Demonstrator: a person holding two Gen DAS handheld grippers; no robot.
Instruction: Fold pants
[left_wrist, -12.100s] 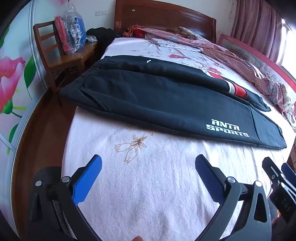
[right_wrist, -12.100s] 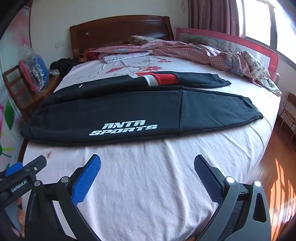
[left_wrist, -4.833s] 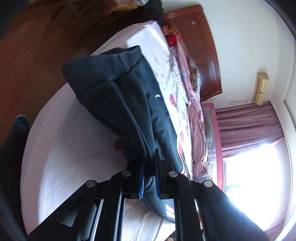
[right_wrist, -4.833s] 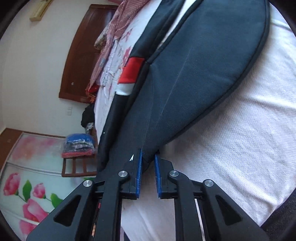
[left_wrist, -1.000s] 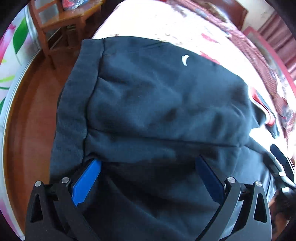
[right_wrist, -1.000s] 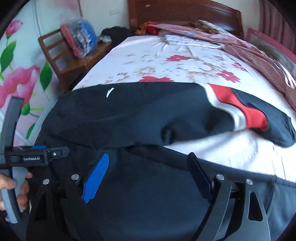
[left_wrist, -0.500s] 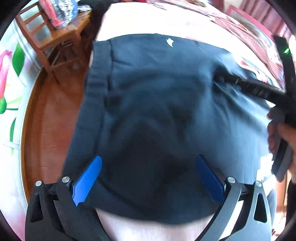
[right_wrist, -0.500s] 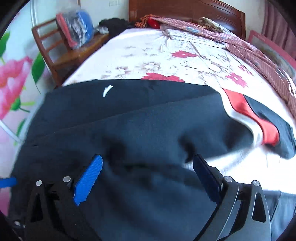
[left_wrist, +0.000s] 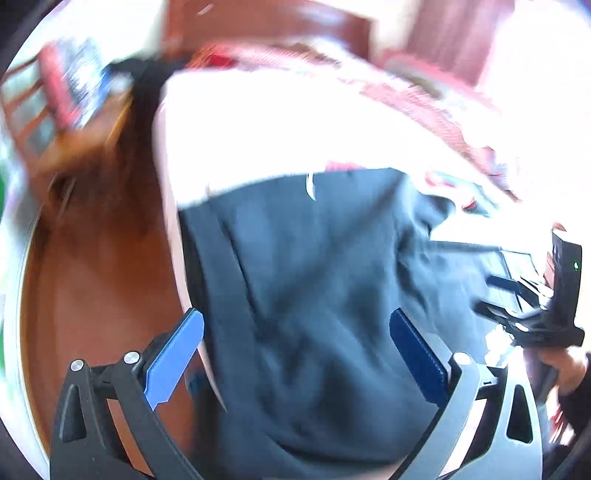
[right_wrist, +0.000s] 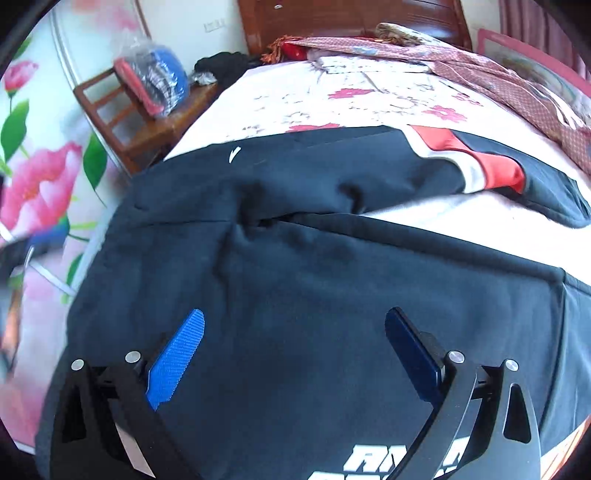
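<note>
Black pants (right_wrist: 314, 277) lie flat across the bed, the waistband towards the left edge. The far leg bears a red and white panel (right_wrist: 487, 166), and the near leg shows white lettering (right_wrist: 388, 461). A strip of sheet shows between the legs at the right. My right gripper (right_wrist: 293, 321) hovers open over the near leg, with nothing between its blue pads. In the blurred left wrist view, my left gripper (left_wrist: 295, 321) is open above the pants (left_wrist: 314, 277) near the waistband. There the right gripper (left_wrist: 535, 314) shows at the right edge, held by a hand (left_wrist: 565, 365).
A wooden chair (right_wrist: 122, 122) carrying a bagged bundle (right_wrist: 155, 85) stands left of the bed. Brown floor (left_wrist: 92, 277) lies past the bed's left edge. A patterned quilt (right_wrist: 498, 74) and dark clothes (right_wrist: 221, 66) lie near the headboard (right_wrist: 351, 22). The flowered wardrobe door (right_wrist: 37, 184) is at far left.
Both grippers have lifted back from the pants. The left view has rolled and swung, now blurred, showing more floor and bed. The right jaws have spread wider than a second ago.
</note>
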